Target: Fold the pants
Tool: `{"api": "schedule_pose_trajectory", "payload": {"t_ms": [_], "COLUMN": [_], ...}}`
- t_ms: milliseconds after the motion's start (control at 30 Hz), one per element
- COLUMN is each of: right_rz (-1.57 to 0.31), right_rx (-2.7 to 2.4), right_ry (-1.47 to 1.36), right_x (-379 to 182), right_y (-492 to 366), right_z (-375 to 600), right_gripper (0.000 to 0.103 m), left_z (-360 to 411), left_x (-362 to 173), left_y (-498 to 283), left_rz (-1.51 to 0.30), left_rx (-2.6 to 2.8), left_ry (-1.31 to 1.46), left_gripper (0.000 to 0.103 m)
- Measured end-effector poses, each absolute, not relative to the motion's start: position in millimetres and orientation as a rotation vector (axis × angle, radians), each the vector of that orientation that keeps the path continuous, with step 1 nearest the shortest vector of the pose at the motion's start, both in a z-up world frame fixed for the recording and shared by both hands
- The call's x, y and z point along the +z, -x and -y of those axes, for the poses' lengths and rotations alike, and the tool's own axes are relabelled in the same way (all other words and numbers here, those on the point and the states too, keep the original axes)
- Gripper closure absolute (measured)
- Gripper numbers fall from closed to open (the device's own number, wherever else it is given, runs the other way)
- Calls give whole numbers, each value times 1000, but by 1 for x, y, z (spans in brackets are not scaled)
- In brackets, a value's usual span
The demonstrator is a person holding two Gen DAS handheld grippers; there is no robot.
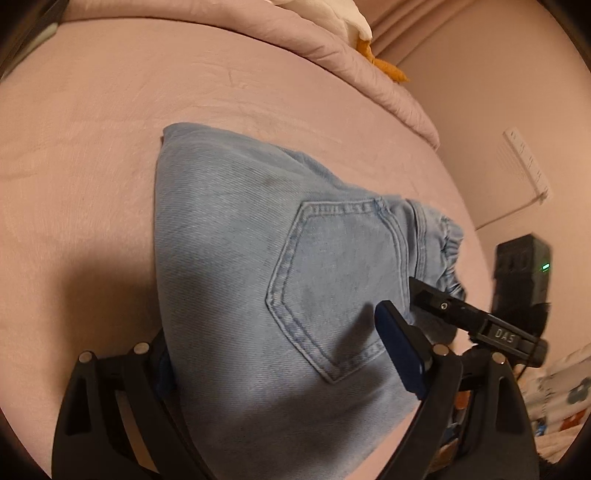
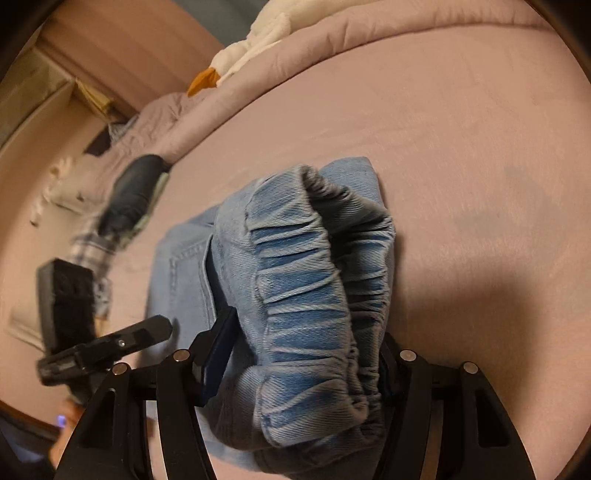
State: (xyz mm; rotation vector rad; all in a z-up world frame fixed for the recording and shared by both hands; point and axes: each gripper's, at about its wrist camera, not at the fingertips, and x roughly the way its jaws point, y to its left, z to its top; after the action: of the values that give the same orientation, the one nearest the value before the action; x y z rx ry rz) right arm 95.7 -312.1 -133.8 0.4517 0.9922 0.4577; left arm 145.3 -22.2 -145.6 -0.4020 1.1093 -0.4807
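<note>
Light blue denim pants (image 1: pixel 236 266) lie folded on the pink bed sheet (image 1: pixel 92 147), back pocket (image 1: pixel 332 288) up. My left gripper (image 1: pixel 280 354) straddles the near part of the folded pants, its blue-padded fingers (image 1: pixel 399 354) on either side of the cloth; whether it grips is unclear. My right gripper (image 2: pixel 299 358) is closed on the elastic waistband (image 2: pixel 314 295), which bunches up between its fingers. The pants also show in the right wrist view (image 2: pixel 184 280). The right gripper shows in the left wrist view (image 1: pixel 436 299) at the waistband end.
A rolled pink duvet (image 1: pixel 332 55) with a white and orange plush toy (image 1: pixel 354 26) lies along the far side of the bed. The bed edge and a wall (image 1: pixel 498 92) are on the right. Dark and plaid clothes (image 2: pixel 125 199) lie beyond the pants.
</note>
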Motion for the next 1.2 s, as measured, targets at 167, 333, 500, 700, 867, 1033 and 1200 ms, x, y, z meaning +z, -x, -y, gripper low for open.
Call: {"api": "schedule_pose_trajectory", "payload": {"t_ms": [167, 333, 500, 700, 867, 1033, 1200], "right_rz": [-979, -957, -902, -854, -824, -784, -752], "right_rx": [396, 346, 285, 227, 190, 167, 156], "right_ry": [-374, -308, -215, -148, -104, -60, -35], "right_x": [-131, -127, -117, -110, -103, -97, -89], "right_y": [-92, -89, -80, -73, -69, -63, -56], "right_z": [306, 301, 293, 281, 271, 264, 259], "right_gripper": [39, 41, 49, 55, 58, 61, 62], "left_z": [41, 45, 45, 59, 58, 53, 56], "left_x": [-146, -148, -146, -140, -137, -134, -126], "left_y": [-143, -143, -141, -135, -134, -131, -122], "left_rz": [-1103, -1089, -1072, -1039, -1014, -997, -965], "left_rx": [-437, -411, -371, -283, -247, -230, -225], "left_ry": [247, 200, 185, 109, 103, 108, 86], "left_gripper": [14, 16, 26, 37, 48, 63, 74]}}
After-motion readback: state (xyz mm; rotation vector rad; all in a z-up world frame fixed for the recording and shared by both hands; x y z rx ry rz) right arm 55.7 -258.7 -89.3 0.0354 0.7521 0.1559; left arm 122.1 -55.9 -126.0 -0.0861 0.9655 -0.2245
